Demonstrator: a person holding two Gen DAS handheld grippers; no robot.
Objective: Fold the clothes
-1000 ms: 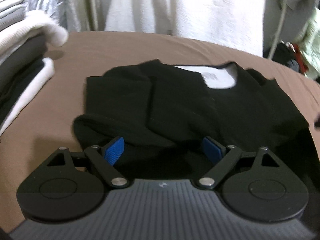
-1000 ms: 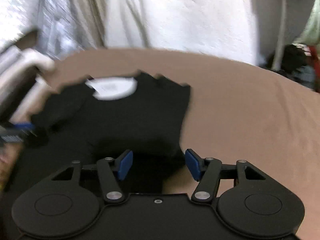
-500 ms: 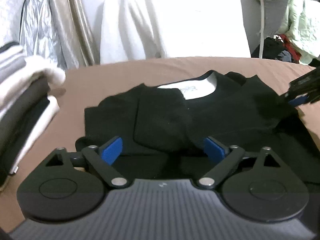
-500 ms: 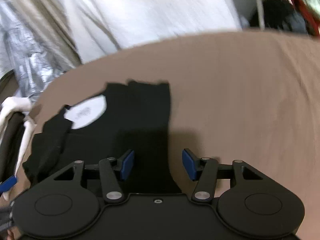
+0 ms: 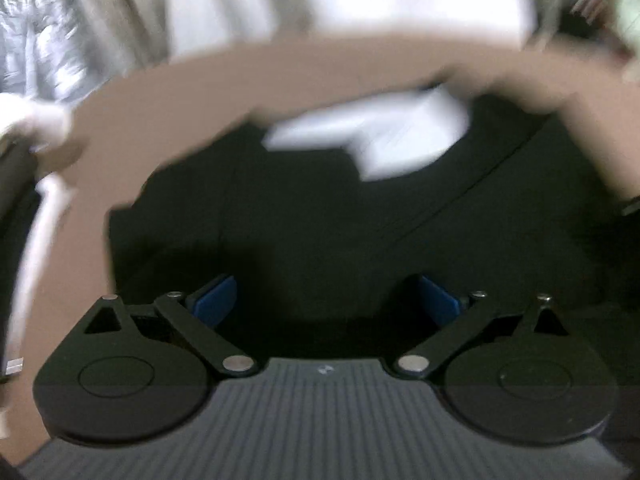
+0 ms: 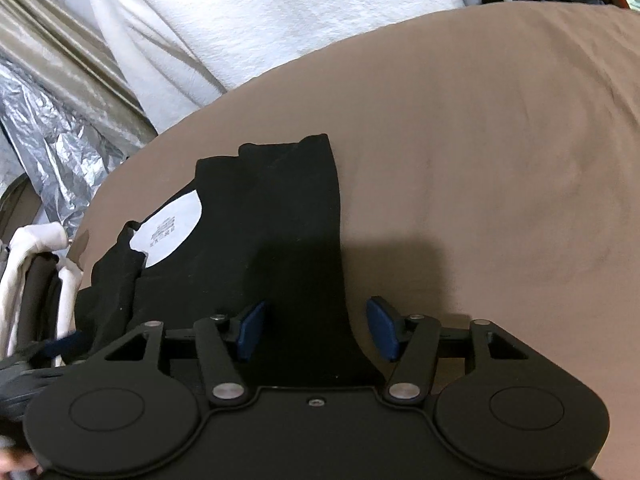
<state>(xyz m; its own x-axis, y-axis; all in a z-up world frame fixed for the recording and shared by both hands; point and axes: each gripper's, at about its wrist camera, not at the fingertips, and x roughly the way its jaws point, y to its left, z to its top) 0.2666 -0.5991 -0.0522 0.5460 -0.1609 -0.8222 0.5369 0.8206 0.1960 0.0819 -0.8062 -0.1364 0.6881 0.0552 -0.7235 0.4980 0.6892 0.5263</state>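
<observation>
A black T-shirt [image 6: 272, 240] with a white neck label [image 6: 172, 226] lies on the brown bed sheet [image 6: 500, 160], both side parts folded in. My right gripper [image 6: 316, 330] hovers over the shirt's straight right edge. Its jaws are opening and the edge runs between the blue pads [image 6: 250, 330] without being pressed. In the blurred left wrist view my left gripper [image 5: 326, 300] hangs low over the black T-shirt [image 5: 320, 220]. Its jaws are opening very wide, and its pads [image 5: 214, 300] press on nothing. The left gripper's blurred tip [image 6: 60, 344] shows at the shirt's left side.
A stack of folded white and dark clothes [image 6: 24, 280] sits at the left of the bed, close to the shirt. White bedding [image 6: 280, 20] and silver foil [image 6: 52, 120] hang behind the far edge. Bare brown sheet stretches to the right of the shirt.
The left gripper has swung sideways over the shirt and spread its jaws wider; its view is now blurred. The right gripper has rolled and sunk to the shirt's right edge, jaws slightly wider.
</observation>
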